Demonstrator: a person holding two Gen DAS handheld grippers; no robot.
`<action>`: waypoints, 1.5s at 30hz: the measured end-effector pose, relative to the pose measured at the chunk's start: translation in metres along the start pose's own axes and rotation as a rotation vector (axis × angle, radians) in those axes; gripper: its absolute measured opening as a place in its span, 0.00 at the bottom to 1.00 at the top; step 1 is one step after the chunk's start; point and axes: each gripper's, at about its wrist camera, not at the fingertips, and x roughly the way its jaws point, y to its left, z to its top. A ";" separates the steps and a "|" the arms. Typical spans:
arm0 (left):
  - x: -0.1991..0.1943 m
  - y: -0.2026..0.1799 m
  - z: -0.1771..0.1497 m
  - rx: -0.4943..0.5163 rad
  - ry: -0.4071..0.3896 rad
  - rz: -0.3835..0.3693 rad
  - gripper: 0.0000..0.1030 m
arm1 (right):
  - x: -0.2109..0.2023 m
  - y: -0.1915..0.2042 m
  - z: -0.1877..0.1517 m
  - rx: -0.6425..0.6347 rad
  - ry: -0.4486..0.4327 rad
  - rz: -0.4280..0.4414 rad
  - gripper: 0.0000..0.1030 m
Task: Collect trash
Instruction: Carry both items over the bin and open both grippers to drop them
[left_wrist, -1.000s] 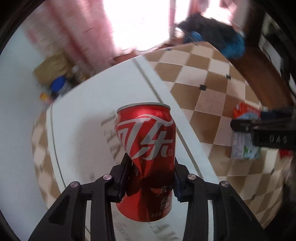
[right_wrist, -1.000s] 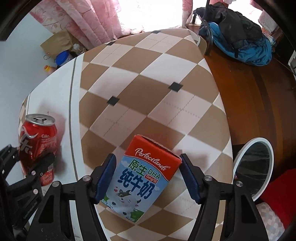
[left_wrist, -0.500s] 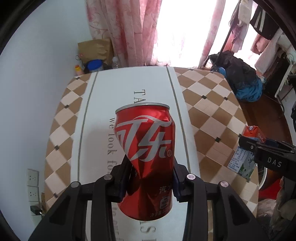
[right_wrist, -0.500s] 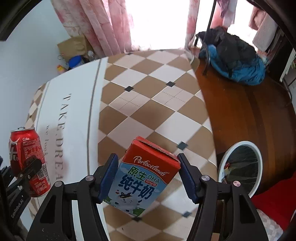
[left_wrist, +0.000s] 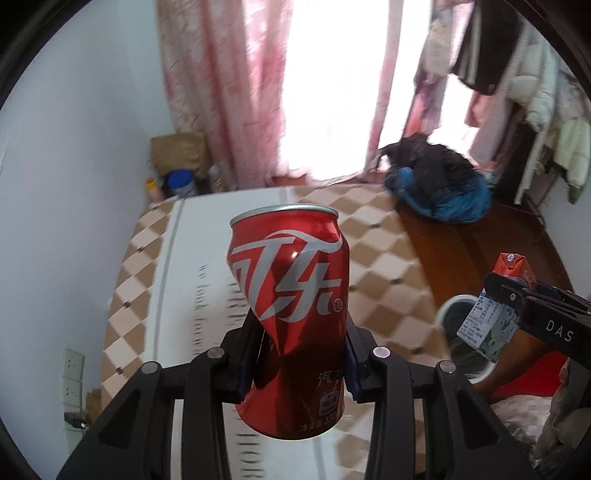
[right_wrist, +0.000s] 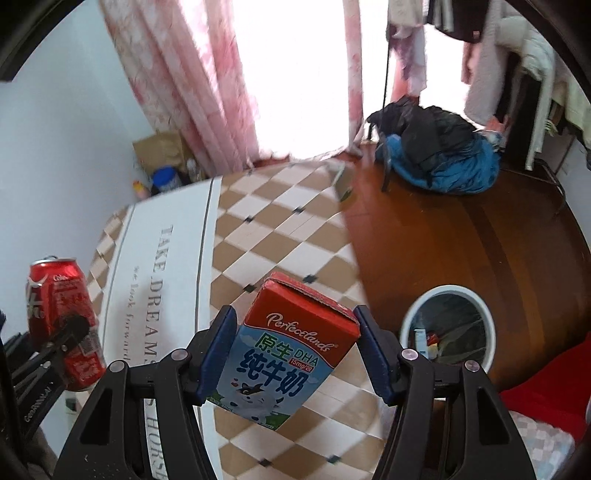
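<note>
The left tool (left_wrist: 301, 356) was clamped on a dented red soda can (left_wrist: 291, 317), its two pads pressed into the can's lower sides where the metal was creased. The can stood upright between them, lifted clear above the surface (left_wrist: 192, 280), which wore a cloth with a white printed strip and tan-and-white checks. In the right wrist view the same can (right_wrist: 62, 317) showed at the far left. To the right, the right tool (right_wrist: 295, 350) was clamped on a milk carton (right_wrist: 284, 354) with a red top and blue front, tilted a little and held in the air above the checked cloth near its right edge. Further right, on the wooden floor (right_wrist: 461, 240), stood a white-rimmed bin (right_wrist: 447, 325) with some rubbish inside, just beside the surface. A heap of dark and blue clothing (right_wrist: 439, 162) lay on the floor beyond it.
</note>
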 end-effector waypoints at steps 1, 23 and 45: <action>-0.004 -0.011 0.001 0.009 -0.008 -0.016 0.34 | -0.012 -0.010 -0.001 0.010 -0.018 0.000 0.64; 0.120 -0.306 0.011 0.179 0.248 -0.361 0.34 | -0.040 -0.328 -0.028 0.279 0.007 -0.225 0.64; 0.242 -0.320 -0.011 0.182 0.484 -0.229 0.94 | 0.174 -0.427 -0.093 0.533 0.343 -0.027 1.00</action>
